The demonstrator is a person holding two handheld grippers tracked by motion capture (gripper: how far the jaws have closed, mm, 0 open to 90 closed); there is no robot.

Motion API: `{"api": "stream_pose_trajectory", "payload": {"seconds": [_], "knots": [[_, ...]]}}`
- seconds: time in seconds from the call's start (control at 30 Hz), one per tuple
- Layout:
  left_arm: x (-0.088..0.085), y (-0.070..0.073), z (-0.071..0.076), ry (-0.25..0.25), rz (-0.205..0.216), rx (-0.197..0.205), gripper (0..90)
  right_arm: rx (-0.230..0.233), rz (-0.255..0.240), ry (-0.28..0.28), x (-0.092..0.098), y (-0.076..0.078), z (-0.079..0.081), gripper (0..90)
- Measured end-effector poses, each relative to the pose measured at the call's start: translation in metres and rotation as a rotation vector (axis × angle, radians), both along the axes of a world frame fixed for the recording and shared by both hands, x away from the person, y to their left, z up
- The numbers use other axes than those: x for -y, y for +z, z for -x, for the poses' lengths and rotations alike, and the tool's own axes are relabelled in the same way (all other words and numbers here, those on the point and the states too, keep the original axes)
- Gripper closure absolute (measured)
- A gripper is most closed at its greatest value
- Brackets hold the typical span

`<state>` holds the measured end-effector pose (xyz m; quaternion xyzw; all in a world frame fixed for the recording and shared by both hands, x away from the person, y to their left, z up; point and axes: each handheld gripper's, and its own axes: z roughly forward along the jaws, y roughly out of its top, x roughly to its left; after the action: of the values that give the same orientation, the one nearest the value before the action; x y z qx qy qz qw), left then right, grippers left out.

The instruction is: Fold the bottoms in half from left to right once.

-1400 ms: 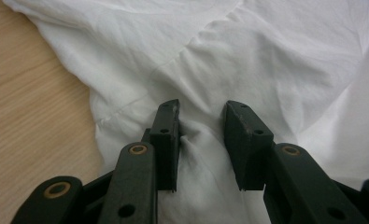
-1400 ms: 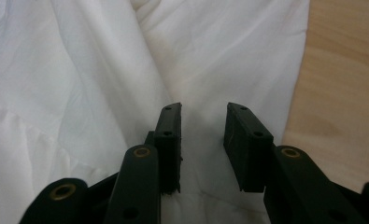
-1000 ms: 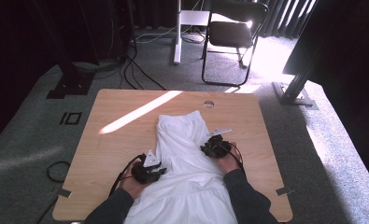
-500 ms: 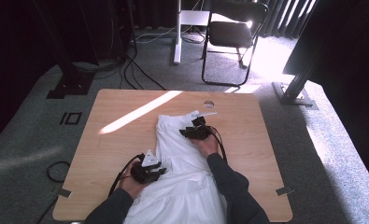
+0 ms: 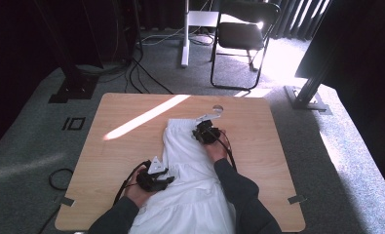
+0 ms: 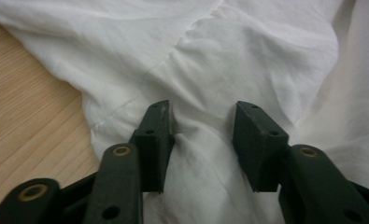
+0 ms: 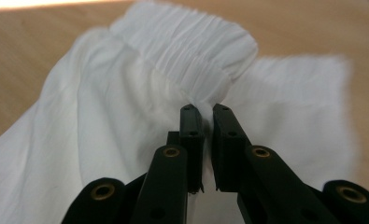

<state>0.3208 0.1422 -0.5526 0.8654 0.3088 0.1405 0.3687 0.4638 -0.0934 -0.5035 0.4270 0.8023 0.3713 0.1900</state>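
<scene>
A white gathered garment [image 5: 192, 175] lies lengthwise on the wooden tabletop [image 5: 278, 161], its ruched waistband [image 7: 191, 46] at the far end and its wider lower part spilling off the near edge toward the person. The right gripper [image 5: 203, 132] sits up at the waistband, and its jaws have just been closing; in the right gripper view they are clenched on a fold of the elastic band, with a sliver of white cloth pinched between the pads. The left gripper [image 5: 153, 179] rests on the garment's left side nearer the person, and its jaws have just been opening: in the left gripper view they stand apart with a soft ridge of fabric [image 6: 201, 140] lying loosely between them, the left pad brushing it, so nothing is truly held there. To my eye the step in hand is taking hold at the waistband so the cloth can be drawn or folded. To do it well, I'd keep the right grip on the thick gathered band rather than the thin cloth below it, since the band should slip less. The left jaws would do better closing on the side hem, where the fabric meets bare wood [image 6: 28, 116], than on a loose wrinkle in the middle. Then both hands should move together and low, keeping the cloth lightly taut, so the hanging lower part does not drag the whole garment off the near edge.
</scene>
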Motion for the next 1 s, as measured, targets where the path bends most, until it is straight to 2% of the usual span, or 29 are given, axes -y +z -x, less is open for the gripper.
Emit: {"api": "stream_pose_trajectory", "payload": {"seconds": [0.03, 0.13, 0.2, 0.27, 0.3, 0.33, 0.43, 0.5, 0.57, 0.6, 0.63, 0.7, 0.77, 0.83, 0.93, 1.0], "knots": [[0.0, 0.0, 0.0, 0.002, 0.004, -0.004, 55.5, 0.0, 0.0, 0.0, 0.0, 0.0, 0.0, 84.3], [0.0, 0.001, 0.0, 0.006, 0.005, -0.009, 53.0, 0.086, 0.024, -0.053, 0.017, 0.024, -0.002, 85.0], [0.0, 0.001, 0.0, 0.004, 0.0, -0.009, 52.9, 0.102, 0.007, -0.094, 0.032, 0.035, -0.008, 85.2], [0.001, 0.0, 0.0, 0.003, 0.002, -0.009, 52.9, 0.098, -0.002, -0.132, 0.046, 0.039, -0.017, 85.2], [0.001, 0.0, 0.0, 0.003, 0.004, -0.01, 52.8, 0.084, -0.002, -0.157, 0.055, 0.037, -0.023, 85.2], [0.001, 0.0, 0.0, 0.003, 0.003, -0.009, 52.9, 0.066, -0.007, -0.157, 0.059, 0.032, -0.028, 85.1], [0.001, 0.0, 0.0, 0.002, 0.003, -0.009, 52.9, 0.007, 0.03, -0.163, 0.06, 0.011, -0.038, 82.8], [0.001, 0.001, 0.0, 0.003, 0.001, -0.008, 52.7, -0.046, -0.002, -0.162, 0.06, -0.004, -0.043, 70.4], [-0.001, 0.002, 0.0, 0.011, 0.013, -0.006, 51.3, -0.056, -0.015, -0.198, 0.059, -0.012, -0.042, 66.1], [-0.003, 0.004, -0.001, 0.017, 0.018, -0.004, 50.3, -0.063, -0.05, -0.207, 0.061, -0.014, -0.04, 63.6], [-0.005, 0.007, -0.002, 0.027, 0.031, -0.006, 49.1, -0.058, -0.068, -0.207, 0.061, -0.014, -0.038, 61.4], [-0.012, 0.017, -0.007, 0.05, 0.055, 0.007, 47.4, -0.036, -0.1, -0.168, 0.061, -0.012, -0.03, 59.3], [-0.017, 0.028, -0.014, 0.071, 0.072, 0.031, 47.2, -0.012, -0.081, -0.119, 0.057, -0.01, -0.019, 57.3], [-0.017, 0.039, -0.024, 0.095, 0.08, 0.057, 47.3, -0.004, -0.034, -0.087, 0.052, -0.012, -0.014, 55.9], [-0.01, 0.053, -0.051, 0.118, 0.091, 0.069, 49.6, -0.016, 0.053, -0.08, 0.047, -0.021, -0.013, 54.2], [0.001, 0.052, -0.07, 0.119, 0.097, 0.061, 55.2, -0.04, 0.074, -0.099, 0.047, -0.028, -0.015, 52.5]]}}
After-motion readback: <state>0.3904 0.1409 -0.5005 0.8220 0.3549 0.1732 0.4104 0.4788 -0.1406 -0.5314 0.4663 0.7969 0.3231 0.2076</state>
